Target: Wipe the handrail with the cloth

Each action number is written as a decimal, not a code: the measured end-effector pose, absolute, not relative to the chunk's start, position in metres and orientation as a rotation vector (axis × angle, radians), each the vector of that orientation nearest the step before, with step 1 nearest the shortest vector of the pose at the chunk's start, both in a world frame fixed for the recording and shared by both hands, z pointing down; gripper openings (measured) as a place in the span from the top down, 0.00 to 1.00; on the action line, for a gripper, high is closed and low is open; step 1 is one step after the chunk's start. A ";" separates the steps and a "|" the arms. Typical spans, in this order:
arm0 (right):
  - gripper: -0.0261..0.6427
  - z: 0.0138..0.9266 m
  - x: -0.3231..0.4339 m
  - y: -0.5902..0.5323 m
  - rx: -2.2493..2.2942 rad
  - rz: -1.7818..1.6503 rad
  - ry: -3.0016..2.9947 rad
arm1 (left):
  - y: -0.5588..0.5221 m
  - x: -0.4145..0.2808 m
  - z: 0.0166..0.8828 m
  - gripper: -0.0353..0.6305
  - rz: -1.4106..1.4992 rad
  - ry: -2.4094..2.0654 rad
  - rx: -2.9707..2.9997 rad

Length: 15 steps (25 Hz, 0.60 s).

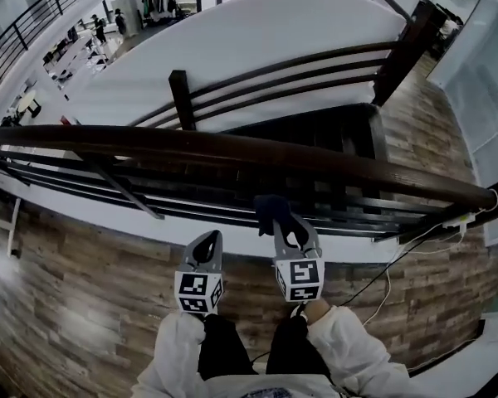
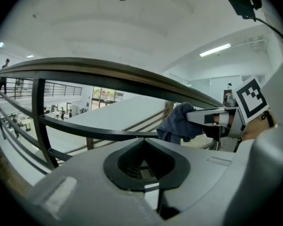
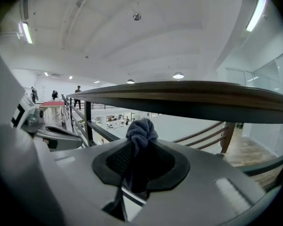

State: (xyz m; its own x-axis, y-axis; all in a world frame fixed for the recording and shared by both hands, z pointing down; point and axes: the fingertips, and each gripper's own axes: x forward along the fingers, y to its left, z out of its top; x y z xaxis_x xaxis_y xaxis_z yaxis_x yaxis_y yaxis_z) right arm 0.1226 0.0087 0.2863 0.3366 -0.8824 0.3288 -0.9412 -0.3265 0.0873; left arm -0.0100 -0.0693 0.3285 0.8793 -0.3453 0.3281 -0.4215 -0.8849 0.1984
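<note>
Right tool gripped a bunched dark blue cloth, which sat just below the dark brown wooden handrail; left tool was closed, empty, alongside

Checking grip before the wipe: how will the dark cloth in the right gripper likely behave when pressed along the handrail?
The cloth looks soft and floppy: it bunches into a wad above the shut jaws of the right gripper, so it should mould to the handrail. Probably light; its nubby surface suggests drag, not slipping.
</note>
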 end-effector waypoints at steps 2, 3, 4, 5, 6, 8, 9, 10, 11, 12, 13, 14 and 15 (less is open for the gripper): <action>0.83 0.298 0.100 -0.016 2.288 0.330 -1.682 | -0.093 -0.033 0.340 0.95 0.407 -0.641 2.754; 0.83 0.304 0.089 -0.028 2.264 0.336 -1.699 | -0.105 -0.044 0.345 0.95 0.403 -0.668 2.739; 0.83 0.310 0.079 -0.040 2.240 0.341 -1.716 | -0.116 -0.055 0.351 0.95 0.400 -0.695 2.725; 0.83 0.316 0.070 -0.052 2.215 0.345 -1.735 | -0.128 -0.065 0.356 0.95 0.396 -0.723 2.711; 0.83 0.322 0.061 -0.064 2.189 0.349 -1.755 | -0.139 -0.074 0.361 0.95 0.393 -0.752 2.698; 0.83 0.335 0.042 -0.089 2.139 0.355 -1.798 | -0.163 -0.095 0.372 0.95 0.390 -0.814 2.677; 0.83 0.341 0.032 -0.102 2.117 0.358 -1.817 | -0.175 -0.107 0.377 0.95 0.392 -0.842 2.670; 0.83 0.348 0.021 -0.114 2.096 0.361 -1.834 | -0.187 -0.119 0.383 0.95 0.394 -0.866 2.665; 0.83 0.354 0.010 -0.126 2.076 0.364 -1.848 | -0.199 -0.130 0.388 0.95 0.396 -0.885 2.660; 0.83 0.360 0.000 -0.137 2.058 0.366 -1.860 | -0.210 -0.141 0.393 0.95 0.397 -0.905 2.656; 0.83 0.366 -0.009 -0.149 2.041 0.368 -1.871 | -0.223 -0.152 0.398 0.95 0.398 -0.927 2.654; 0.83 0.372 -0.018 -0.160 2.025 0.370 -1.881 | -0.235 -0.162 0.403 0.95 0.399 -0.951 2.652; 0.83 0.379 -0.025 -0.171 2.011 0.371 -1.891 | -0.247 -0.171 0.407 0.95 0.399 -0.970 2.650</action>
State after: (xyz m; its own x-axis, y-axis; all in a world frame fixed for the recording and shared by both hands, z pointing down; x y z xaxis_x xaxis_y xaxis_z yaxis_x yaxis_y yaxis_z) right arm -0.0254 -0.1714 0.3787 0.0729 -0.9030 0.4235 -0.9961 -0.0443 0.0768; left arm -0.1708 -0.2469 0.4070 0.7350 -0.5791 0.3528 -0.6596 -0.7312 0.1739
